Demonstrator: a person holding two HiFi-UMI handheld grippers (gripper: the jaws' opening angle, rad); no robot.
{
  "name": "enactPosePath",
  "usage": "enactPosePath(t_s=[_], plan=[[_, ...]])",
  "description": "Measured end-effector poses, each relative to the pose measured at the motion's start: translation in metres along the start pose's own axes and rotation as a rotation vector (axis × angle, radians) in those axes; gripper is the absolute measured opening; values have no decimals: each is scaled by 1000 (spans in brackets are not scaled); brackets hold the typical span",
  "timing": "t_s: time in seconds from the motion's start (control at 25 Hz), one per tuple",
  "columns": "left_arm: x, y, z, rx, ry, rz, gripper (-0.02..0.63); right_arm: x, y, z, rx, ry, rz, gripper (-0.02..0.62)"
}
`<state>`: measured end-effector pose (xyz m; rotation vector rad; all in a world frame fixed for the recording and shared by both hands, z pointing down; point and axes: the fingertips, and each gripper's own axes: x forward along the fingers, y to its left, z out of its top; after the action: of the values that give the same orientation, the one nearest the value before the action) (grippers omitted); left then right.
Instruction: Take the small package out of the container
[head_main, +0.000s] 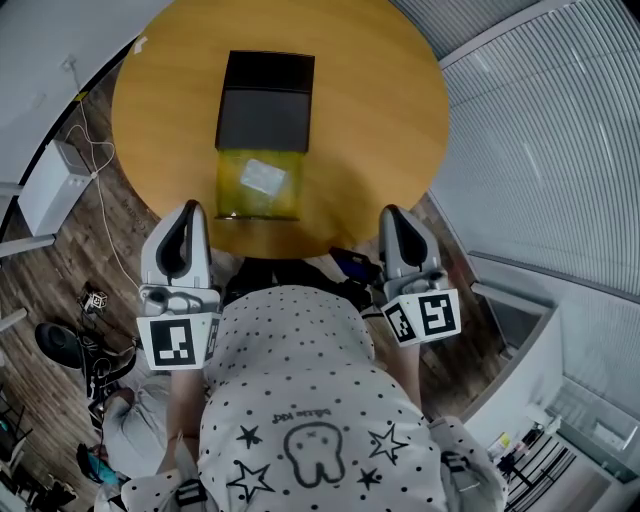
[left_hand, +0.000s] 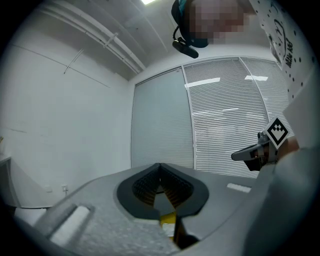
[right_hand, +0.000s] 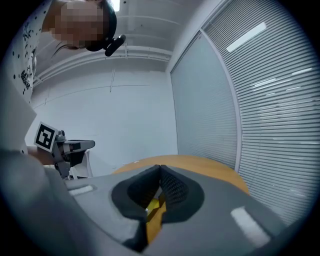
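Left gripper: jaws together, nothing between them. Right gripper: jaws together too, empty. Each held at own side of person's dotted shirt, tips at near edge of round wooden table. Between the two, just in from that edge: yellow translucent container, clear of both grippers. Small package lies flat inside container, pale. Black box directly beyond container, seemingly touching its far wall; overhead angle leaves that join unclear.

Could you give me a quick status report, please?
Left gripper and right gripper shut, empty. Small package inside yellow container, untouched. Black box behind it, not blocking.
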<state>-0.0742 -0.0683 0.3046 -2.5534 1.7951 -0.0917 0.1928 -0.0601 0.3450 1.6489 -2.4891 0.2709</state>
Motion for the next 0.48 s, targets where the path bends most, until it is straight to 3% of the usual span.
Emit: enactPosePath(t_s=[0.48], plan=[[0,28,-7,-18,8,-2,9,18,20,-1,5,7,-6,3]])
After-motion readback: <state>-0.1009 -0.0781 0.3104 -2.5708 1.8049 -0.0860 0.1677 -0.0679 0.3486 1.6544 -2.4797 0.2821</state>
